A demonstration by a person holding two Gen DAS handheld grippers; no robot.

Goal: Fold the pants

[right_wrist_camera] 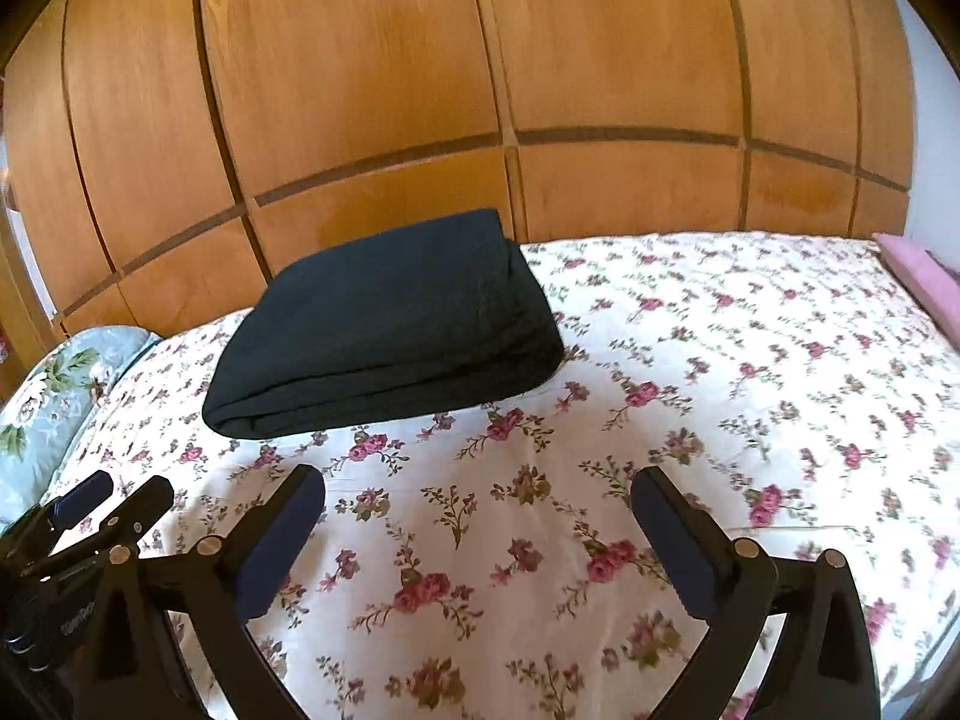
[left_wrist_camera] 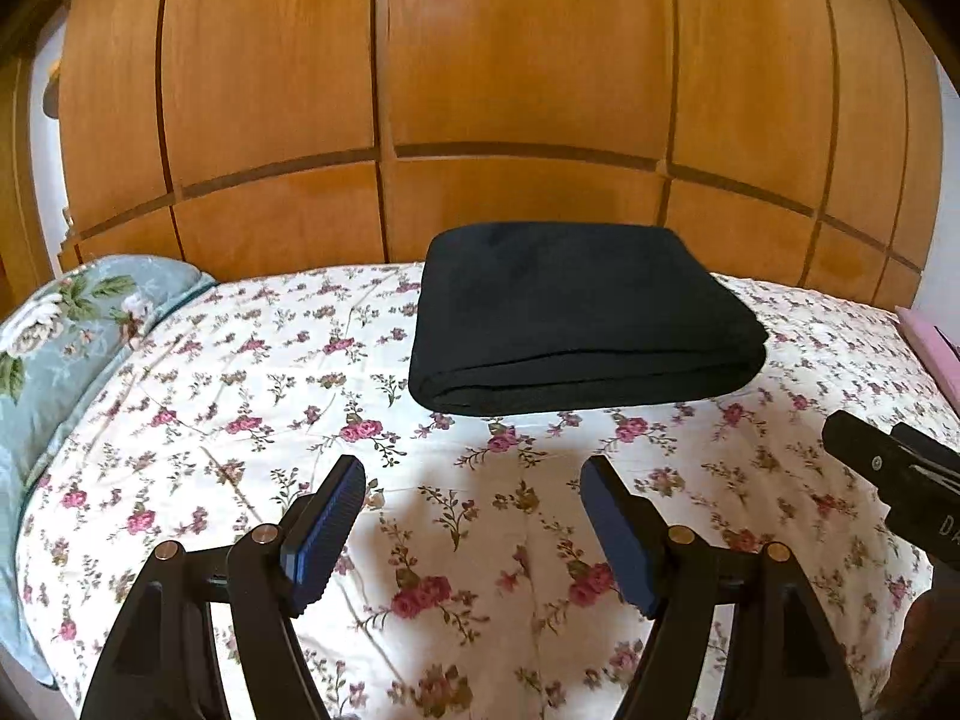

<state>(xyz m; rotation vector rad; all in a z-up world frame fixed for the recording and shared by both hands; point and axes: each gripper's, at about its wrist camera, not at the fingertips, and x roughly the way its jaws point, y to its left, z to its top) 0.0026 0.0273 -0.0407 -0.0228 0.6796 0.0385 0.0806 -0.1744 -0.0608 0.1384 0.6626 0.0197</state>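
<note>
The black pants (left_wrist_camera: 576,318) lie folded into a thick rectangle on the floral bedspread (left_wrist_camera: 240,396), near the far edge of the bed. In the right wrist view the same pants (right_wrist_camera: 384,330) sit left of centre. My left gripper (left_wrist_camera: 474,474) hovers over the sheet on the near side of the bundle, apart from it, open with nothing between its blue pads (left_wrist_camera: 324,534). My right gripper (right_wrist_camera: 480,486) is also open and empty, over bare sheet to the right of the pants. Each gripper shows at the edge of the other's view.
A wooden wardrobe (left_wrist_camera: 516,90) rises right behind the bed. A pale blue floral pillow (left_wrist_camera: 54,330) lies at the left end of the bed. A pink object (right_wrist_camera: 918,282) rests at the right end. The right tool's body (left_wrist_camera: 900,480) is close beside my left gripper.
</note>
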